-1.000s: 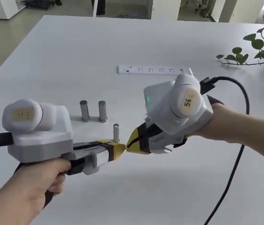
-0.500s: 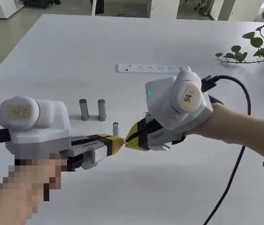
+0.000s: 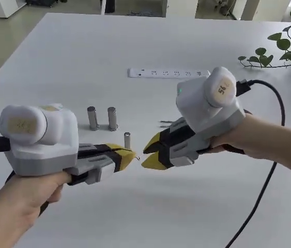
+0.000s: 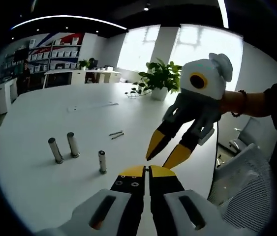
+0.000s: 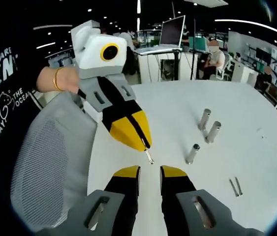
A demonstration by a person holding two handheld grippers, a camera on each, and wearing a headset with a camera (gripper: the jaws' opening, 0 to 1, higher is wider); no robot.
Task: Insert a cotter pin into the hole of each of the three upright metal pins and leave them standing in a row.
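White tabletop (image 3: 83, 51) runs wide and mostly bare through an open office, with shelves along the far wall, bright windows and a grey mesh chair (image 5: 49, 162) at the table's edge. One leafy plant (image 3: 285, 49) trails onto the far right corner, and one white power strip (image 3: 168, 73) lies flat toward the far side.

Two grippers meet tip to tip above the near part of the table. The left gripper (image 3: 129, 153) has its yellow jaws pressed together, and the right gripper view shows one thin cotter pin (image 5: 148, 156) pinched at their very tip, sticking out toward the other gripper. The right gripper (image 3: 149, 155) has its jaws a moderate gap apart with nothing between them, their tips just short of that held pin.

Three metal pins stand upright on the table. Two, the left metal pin (image 3: 92, 118) and the middle metal pin (image 3: 112, 118), stand close side by side. The third metal pin (image 3: 127, 140) is shorter in the picture, set nearer the person and just behind the left gripper's tip, so the three form a bent line rather than a straight row.

Two more cotter pins (image 3: 166, 123) lie flat side by side on the table, between the power strip and the right gripper, making three cotter pins in all.
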